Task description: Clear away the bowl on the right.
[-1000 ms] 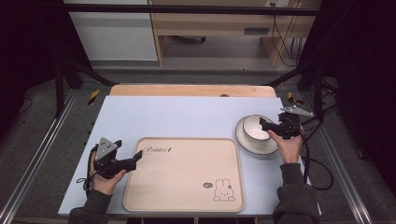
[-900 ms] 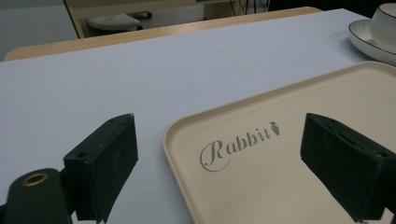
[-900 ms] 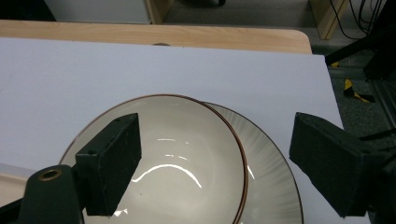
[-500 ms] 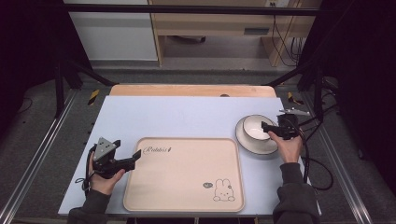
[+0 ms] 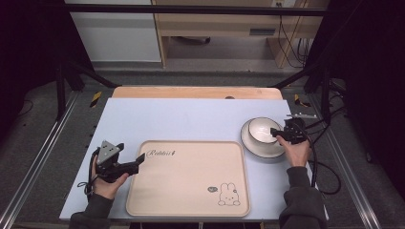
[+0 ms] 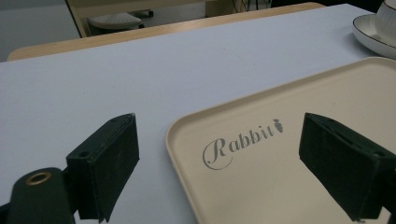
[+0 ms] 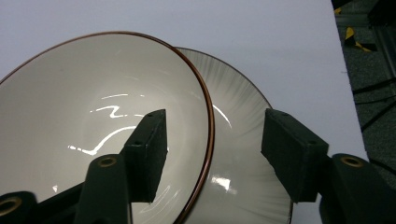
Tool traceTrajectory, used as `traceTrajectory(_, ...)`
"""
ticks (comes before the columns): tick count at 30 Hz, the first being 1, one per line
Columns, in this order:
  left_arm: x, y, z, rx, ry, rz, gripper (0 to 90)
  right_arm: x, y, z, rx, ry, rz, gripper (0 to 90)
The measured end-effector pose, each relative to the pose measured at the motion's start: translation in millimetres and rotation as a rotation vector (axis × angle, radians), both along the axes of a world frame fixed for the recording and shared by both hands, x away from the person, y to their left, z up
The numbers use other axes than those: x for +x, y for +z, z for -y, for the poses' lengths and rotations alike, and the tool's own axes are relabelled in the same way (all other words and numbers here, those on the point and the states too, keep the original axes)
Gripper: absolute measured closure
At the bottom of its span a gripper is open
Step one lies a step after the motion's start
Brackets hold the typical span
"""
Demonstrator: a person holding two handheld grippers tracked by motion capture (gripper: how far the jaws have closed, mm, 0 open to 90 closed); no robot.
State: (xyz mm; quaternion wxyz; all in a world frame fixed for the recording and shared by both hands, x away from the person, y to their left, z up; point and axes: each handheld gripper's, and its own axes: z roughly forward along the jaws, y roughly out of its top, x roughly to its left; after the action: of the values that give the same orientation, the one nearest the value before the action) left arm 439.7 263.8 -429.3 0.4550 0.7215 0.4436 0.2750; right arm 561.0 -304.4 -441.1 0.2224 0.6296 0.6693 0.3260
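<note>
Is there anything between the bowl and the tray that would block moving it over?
Nothing visible does. The bowl sits on a plate just right of the tray; the right tongs straddle its rim.

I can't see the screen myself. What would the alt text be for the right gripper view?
Two black jaws of the right gripper stand open astride the brown-edged rim of a glossy white ceramic bowl, one jaw inside it and one outside. The bowl sits on a white ribbed plate on a pale blue-grey tabletop.

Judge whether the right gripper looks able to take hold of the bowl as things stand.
Probably yes: the right gripper is open, its jaws astride the bowl's rim, one inside, one outside above the plate, nothing between.
</note>
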Motion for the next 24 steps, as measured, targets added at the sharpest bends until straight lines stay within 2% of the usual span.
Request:
traceTrajectory(5, 0.3, -0.4, 0.2, 0.002, -0.001, -0.002, 11.9, 1.8, -2.7, -0.6, -0.004, 0.010, -0.035, 49.4)
traceTrajectory(10, 0.7, -0.7, 0.2, 0.003, 0.000, -0.005, 12.3, 3.4, -4.0, -0.3, 0.016, 0.008, -0.071, 57.4)
traceTrajectory(16, 0.8, -0.8, 0.5, 0.004, 0.000, -0.006, 12.7, 5.3, -5.8, -0.8, 0.029, 0.010, -0.088, 61.4)
traceTrajectory(20, 1.1, -1.2, 0.4, 0.004, 0.002, -0.007, 12.9, 6.4, -4.7, -3.1, 0.047, 0.005, -0.116, 67.8)
traceTrajectory(23, 1.4, -1.6, 0.7, 0.008, 0.001, -0.008, 13.1, 7.8, -5.7, -4.1, 0.031, 0.007, -0.117, 70.0)
traceTrajectory(24, 1.5, -1.8, 0.8, 0.007, 0.001, -0.009, 13.2, 8.8, -5.6, -5.7, 0.039, 0.002, -0.127, 72.2)
